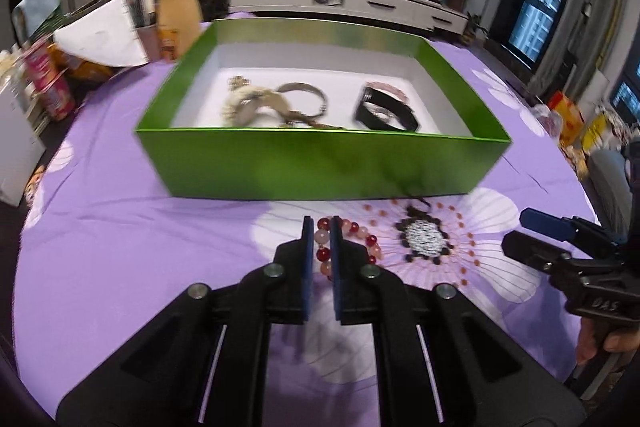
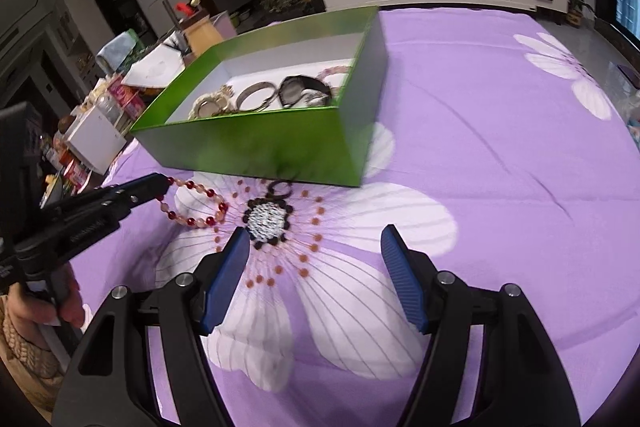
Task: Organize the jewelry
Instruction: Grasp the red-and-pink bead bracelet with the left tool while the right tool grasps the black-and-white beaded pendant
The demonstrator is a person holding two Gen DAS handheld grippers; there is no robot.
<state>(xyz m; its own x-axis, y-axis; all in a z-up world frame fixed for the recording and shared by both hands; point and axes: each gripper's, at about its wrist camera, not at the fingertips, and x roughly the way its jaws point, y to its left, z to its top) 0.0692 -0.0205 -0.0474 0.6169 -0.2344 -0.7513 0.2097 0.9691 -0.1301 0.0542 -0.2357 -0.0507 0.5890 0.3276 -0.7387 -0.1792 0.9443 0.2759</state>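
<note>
A red and pink bead bracelet (image 1: pixel 362 237) lies on the purple cloth in front of the green box (image 1: pixel 320 167). My left gripper (image 1: pixel 321 227) is shut on the bracelet's left side; it also shows in the right wrist view (image 2: pixel 160 183) with the bracelet (image 2: pixel 196 205) trailing from its tips. My right gripper (image 2: pixel 314 239) is open and empty, low over the printed flower, beside a black-and-white beaded brooch (image 2: pixel 267 217). The box holds a beige bracelet (image 1: pixel 240 103), a metal bangle (image 1: pixel 304 99) and a black band (image 1: pixel 386 111).
The purple flowered tablecloth (image 2: pixel 480 147) covers the table. Snack packets, a white box and a tan jar (image 1: pixel 176 11) crowd the table's left side. My right gripper shows at the right edge of the left wrist view (image 1: pixel 532 227).
</note>
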